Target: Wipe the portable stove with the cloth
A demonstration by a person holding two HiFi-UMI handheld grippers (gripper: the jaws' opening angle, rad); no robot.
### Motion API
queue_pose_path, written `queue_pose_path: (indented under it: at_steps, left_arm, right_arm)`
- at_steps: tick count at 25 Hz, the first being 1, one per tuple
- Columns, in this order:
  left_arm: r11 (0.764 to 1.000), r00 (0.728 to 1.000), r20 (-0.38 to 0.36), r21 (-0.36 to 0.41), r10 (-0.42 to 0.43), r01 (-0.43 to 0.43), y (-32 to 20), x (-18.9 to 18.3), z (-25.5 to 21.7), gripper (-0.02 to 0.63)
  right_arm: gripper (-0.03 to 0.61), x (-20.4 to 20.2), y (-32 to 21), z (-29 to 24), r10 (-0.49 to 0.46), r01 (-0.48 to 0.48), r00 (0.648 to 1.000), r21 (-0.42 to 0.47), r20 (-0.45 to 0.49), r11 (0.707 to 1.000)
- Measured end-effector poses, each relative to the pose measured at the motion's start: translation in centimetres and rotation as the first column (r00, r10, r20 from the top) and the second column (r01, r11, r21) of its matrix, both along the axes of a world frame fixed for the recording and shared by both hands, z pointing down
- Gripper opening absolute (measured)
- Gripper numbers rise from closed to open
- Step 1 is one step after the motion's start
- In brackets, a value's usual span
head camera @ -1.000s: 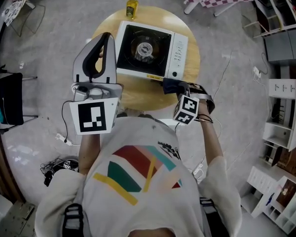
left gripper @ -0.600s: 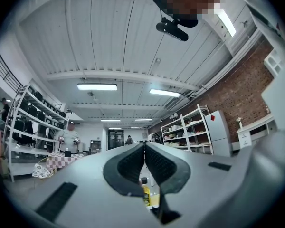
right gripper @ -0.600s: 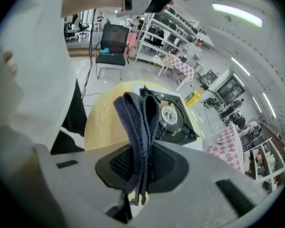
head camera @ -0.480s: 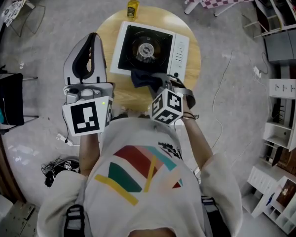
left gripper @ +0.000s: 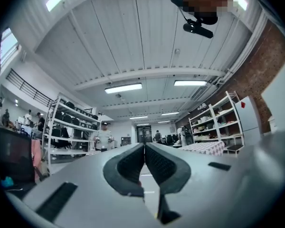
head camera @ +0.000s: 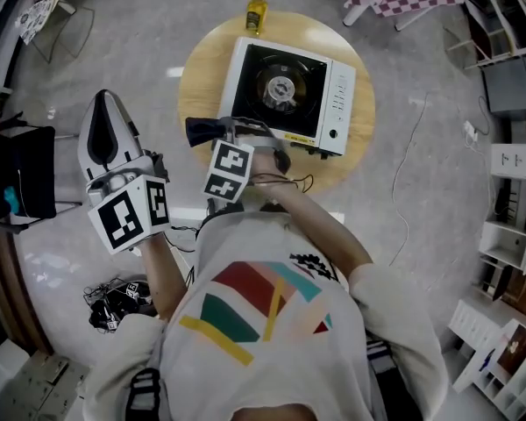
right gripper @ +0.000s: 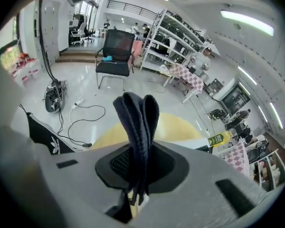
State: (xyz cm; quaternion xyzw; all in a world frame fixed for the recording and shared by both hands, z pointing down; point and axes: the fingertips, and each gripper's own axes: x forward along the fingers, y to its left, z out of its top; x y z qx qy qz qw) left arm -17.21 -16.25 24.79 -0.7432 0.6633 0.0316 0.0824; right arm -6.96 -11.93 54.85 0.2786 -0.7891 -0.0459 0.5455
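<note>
Right gripper [head camera: 217,132] is clamped on the dark cloth [head camera: 202,130], whose folds stand up between its jaws. Over the last second it carried the cloth along the near edge of the portable stove [head camera: 289,86], from the control-panel end to just past the opposite corner, where it now sits off the stove over the round table [head camera: 202,68]. Left gripper [head camera: 101,103], jaws pressed together on nothing, has swung farther out from the stove, clear of the table; my reading is that one front-edge pass looks done, while the top around the burner likely still needs the cloth.
</note>
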Motion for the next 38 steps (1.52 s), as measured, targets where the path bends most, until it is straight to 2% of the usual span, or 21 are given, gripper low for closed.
queue_pose_path:
  at_steps: [3, 10, 18, 27, 38]
  left_arm:
    - [1.0, 1.0, 0.011, -0.01, -0.028, 0.028, 0.4, -1.3, 0.4, 0.008]
    - [0.999, 0.999, 0.029, -0.016, -0.037, 0.038, 0.5, -2.1, 0.8, 0.007]
    - [1.0, 1.0, 0.016, -0.006, 0.0, 0.0, 0.0, -1.2, 0.7, 0.006]
    - [0.996, 0.995, 0.016, -0.002, 0.094, -0.094, -1.0, 2.3, 0.5, 0.006]
    - [0.984, 0.984, 0.015, 0.009, 0.176, -0.176, -1.4, 5.6, 0.2, 0.006]
  right_arm:
    - [0.035, -0.2, -0.3, 1.1, 0.027, -0.028, 0.999, -0.017, -0.021, 0.999]
    - [0.035, 0.0, -0.6, 1.6, 0.059, -0.059, 0.998, -0.018, -0.015, 0.998]
    - [0.035, 2.1, 0.4, 1.8, 0.103, -0.103, 0.995, -0.017, -0.006, 0.995]
    - [0.035, 7.5, 2.4, 2.1, 0.183, -0.184, 0.983, -0.022, -0.035, 0.983]
    - [0.035, 16.4, 6.0, 2.7, 0.261, -0.266, 0.954, -0.016, -0.15, 0.964]
